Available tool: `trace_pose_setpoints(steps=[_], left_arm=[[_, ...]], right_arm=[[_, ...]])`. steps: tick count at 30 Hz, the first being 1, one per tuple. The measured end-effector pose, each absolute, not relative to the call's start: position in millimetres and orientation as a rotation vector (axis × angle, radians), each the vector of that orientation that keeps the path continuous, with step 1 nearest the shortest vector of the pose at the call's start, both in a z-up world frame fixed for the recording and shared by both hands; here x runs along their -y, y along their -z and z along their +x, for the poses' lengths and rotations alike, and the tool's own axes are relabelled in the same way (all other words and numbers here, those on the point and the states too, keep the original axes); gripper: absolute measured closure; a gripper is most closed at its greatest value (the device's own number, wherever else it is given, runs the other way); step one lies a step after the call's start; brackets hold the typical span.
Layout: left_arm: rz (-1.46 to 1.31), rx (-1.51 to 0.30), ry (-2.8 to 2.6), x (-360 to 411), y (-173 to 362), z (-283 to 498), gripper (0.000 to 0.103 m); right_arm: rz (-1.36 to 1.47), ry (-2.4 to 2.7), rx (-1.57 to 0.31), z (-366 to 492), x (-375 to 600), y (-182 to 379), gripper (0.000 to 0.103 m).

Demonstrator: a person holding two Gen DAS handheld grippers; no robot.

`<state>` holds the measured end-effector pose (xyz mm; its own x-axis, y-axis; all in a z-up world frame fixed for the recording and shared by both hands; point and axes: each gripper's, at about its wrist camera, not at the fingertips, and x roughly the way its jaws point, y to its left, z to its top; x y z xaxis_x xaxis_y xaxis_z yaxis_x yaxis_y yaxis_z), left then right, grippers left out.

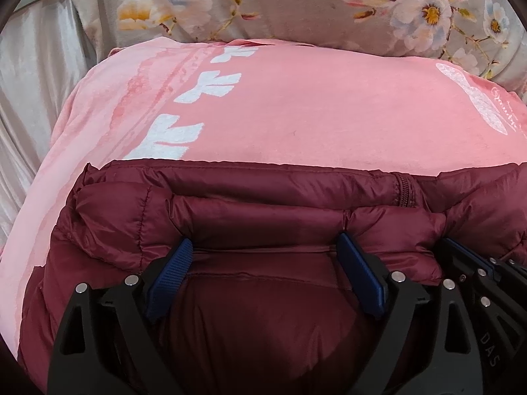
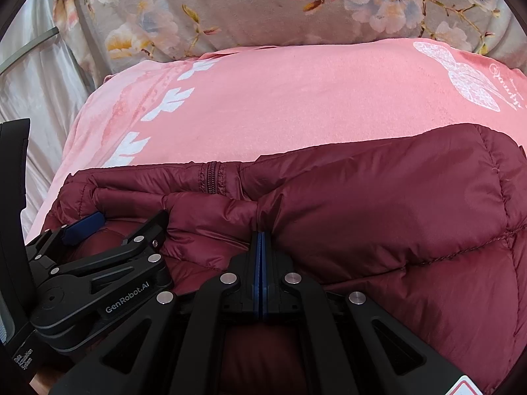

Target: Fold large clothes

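A maroon quilted puffer jacket lies folded on a pink bedsheet; it also shows in the right wrist view. My left gripper is open, its blue-padded fingers spread wide and resting on the jacket's near fold. My right gripper is shut, its pads pressed together and pinching a fold of the jacket. The right gripper shows at the right edge of the left wrist view, and the left gripper at the left of the right wrist view. The two grippers sit side by side.
The pink bedsheet has white prints. A grey floral quilt lies bunched behind it, also in the right wrist view. Pale satin fabric hangs at the left.
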<state>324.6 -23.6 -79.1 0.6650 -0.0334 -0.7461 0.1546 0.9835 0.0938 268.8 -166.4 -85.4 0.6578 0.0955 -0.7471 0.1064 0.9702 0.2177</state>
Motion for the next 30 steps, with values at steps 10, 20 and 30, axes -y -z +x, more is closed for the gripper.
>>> trace_pose_setpoints(steps=[10,20,30], left_arm=[[0.158,-0.836,0.102,24,80,325,0.015],[0.157,-0.834,0.102,24,80,325,0.014],[0.068,-0.813,0.152,-13,52,280,0.013]], right_arm=[[0.248,0.01,-0.855,269,167,87,0.103],[0.244,0.014,-0.855,269,167,88,0.103],[0.258,0.02,-0.851,225,155,53,0.065]])
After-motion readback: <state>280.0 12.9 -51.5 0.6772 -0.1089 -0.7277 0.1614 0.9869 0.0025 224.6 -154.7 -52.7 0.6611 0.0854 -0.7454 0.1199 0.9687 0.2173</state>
